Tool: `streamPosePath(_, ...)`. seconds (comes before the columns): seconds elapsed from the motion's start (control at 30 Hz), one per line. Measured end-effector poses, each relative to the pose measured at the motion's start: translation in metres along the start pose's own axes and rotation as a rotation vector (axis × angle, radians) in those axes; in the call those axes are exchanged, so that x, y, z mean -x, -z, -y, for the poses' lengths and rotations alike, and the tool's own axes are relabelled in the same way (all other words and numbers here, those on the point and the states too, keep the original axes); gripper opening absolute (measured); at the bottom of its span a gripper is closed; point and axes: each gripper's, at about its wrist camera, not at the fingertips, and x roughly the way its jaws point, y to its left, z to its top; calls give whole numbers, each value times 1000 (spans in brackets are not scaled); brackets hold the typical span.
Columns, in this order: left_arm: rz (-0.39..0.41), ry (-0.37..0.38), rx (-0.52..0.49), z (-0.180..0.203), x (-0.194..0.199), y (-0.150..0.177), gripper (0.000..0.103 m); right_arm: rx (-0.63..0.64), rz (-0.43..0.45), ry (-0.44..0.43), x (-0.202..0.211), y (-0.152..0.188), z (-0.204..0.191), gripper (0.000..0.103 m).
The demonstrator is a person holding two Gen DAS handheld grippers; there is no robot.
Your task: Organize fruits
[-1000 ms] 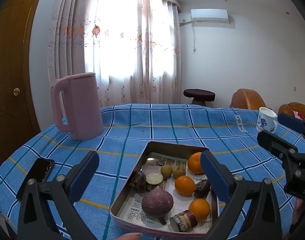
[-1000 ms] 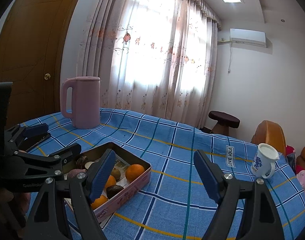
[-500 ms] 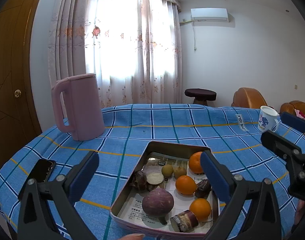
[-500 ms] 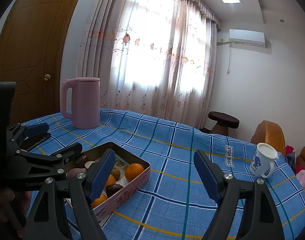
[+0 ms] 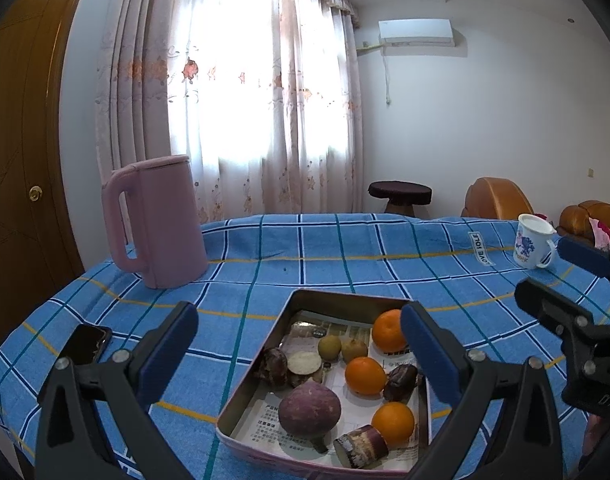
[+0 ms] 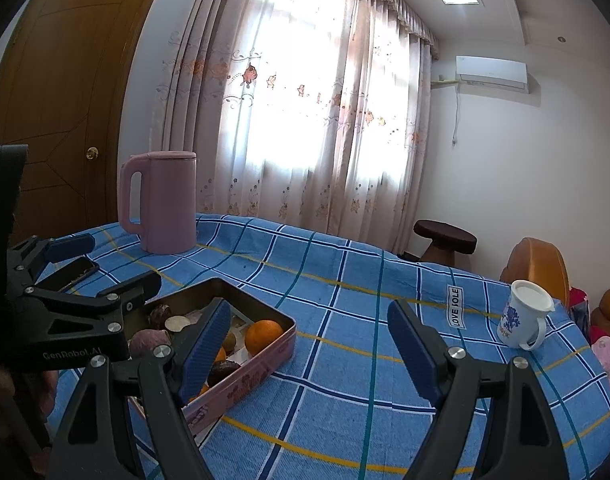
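Observation:
A metal tray [image 5: 325, 301] lined with printed paper sits on the blue checked tablecloth. It holds three oranges [image 5: 365, 376], a round purple fruit [image 5: 309, 408], two small greenish-brown fruits [image 5: 329, 346] and several dark brown pieces [image 5: 401, 376]. My left gripper [image 5: 299, 312] hovers open over the tray's near end, with nothing between its blue pads. My right gripper [image 6: 309, 308] stands open to the right of the tray [image 6: 257, 372], over bare cloth. Each gripper shows at the edge of the other's view: the right gripper [image 5: 561, 280] and the left gripper [image 6: 101, 266].
A pink kettle [image 5: 157, 220] stands at the back left of the table and a dark phone [image 5: 87, 344] lies at the left edge. A white and blue mug [image 6: 523, 320] stands at the far right. Beyond the table are a stool [image 5: 399, 194] and brown chairs.

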Motion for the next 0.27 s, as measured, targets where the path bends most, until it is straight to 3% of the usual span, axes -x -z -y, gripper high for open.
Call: streamPosePath(0.27, 1, 25, 7, 5, 2, -1, 103, -12, -9, 3, -2, 6, 3, 82)
